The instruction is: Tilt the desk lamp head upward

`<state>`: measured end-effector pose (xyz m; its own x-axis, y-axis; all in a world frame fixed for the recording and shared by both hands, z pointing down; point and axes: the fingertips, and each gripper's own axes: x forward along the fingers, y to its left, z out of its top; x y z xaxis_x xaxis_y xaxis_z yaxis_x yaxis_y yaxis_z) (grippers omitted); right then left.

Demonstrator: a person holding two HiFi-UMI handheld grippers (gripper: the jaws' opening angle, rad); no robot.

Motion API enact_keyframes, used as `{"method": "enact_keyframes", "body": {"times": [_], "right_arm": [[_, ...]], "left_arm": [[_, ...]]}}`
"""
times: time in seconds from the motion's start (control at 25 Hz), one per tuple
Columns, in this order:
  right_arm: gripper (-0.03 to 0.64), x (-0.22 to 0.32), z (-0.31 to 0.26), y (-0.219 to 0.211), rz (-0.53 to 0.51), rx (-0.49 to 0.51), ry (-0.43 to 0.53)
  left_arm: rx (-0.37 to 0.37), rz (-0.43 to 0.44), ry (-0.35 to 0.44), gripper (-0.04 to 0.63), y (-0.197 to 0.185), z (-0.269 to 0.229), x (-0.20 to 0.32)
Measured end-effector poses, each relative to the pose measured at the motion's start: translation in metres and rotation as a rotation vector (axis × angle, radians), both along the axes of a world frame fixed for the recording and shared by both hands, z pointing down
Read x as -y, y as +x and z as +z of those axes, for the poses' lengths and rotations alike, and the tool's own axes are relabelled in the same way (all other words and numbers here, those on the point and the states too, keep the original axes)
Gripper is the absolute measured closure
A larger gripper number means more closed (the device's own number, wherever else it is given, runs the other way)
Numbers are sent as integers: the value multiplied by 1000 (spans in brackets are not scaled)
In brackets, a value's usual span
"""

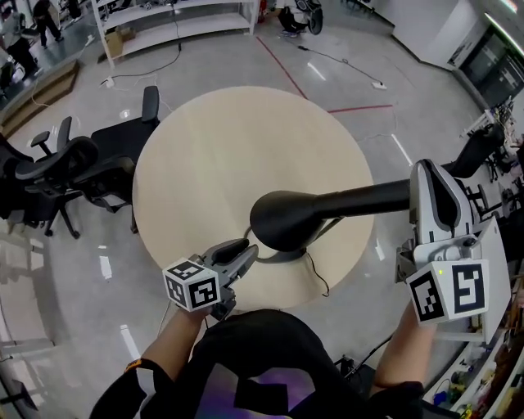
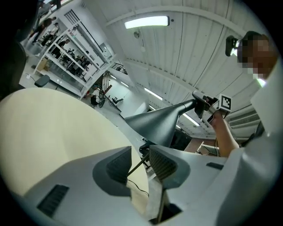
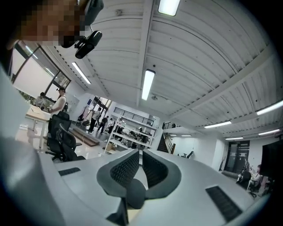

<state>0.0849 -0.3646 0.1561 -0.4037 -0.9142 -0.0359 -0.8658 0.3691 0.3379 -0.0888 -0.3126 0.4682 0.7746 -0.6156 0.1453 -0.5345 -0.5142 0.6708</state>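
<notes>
A black desk lamp stands on the round beige table (image 1: pixel 213 147). Its cone-shaped head (image 1: pixel 282 219) hangs over the near edge, above the base (image 1: pixel 282 256). The head's long neck (image 1: pixel 368 198) runs right into my right gripper (image 1: pixel 416 190), which is shut on its narrow end. The left gripper view shows this grip too, with the right gripper (image 2: pixel 204 105) at the tip of the lamp head (image 2: pixel 159 121). My left gripper (image 1: pixel 246 252) sits low beside the base and is open. The lamp's thin stem (image 2: pixel 138 165) shows in the gap of the left gripper (image 2: pixel 135 163), untouched by the pads.
The lamp's cord (image 1: pixel 318 280) trails over the table's near edge. Black office chairs (image 1: pixel 65 172) stand on the floor to the left. White shelving (image 1: pixel 172 20) lines the back. Red tape lines (image 1: pixel 282 69) and a cable cross the floor beyond the table.
</notes>
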Motion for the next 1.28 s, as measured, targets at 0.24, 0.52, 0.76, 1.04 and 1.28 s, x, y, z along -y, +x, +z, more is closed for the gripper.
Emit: {"method": "enact_keyframes", "body": {"times": [0.24,0.52,0.76,1.04,1.28], "right_arm": [[606,17,11,-10,-53,-62,-49],[606,21,17,-12,-91,-70,-76],[606,23,19,-13,-125,-40,-92],[606,23,17,-13,-143,-39,-90],[606,25,18,-3,-136,-16,-83]], "left_arm": [[-67,6,28,443,3,-11,5],[-108,30,68,443,13,-23,9],[-132,42,60,443,12,-22,12],[-177,67,52,443,13,-23,14],[-162,70,52,443,15,-26,16]]}}
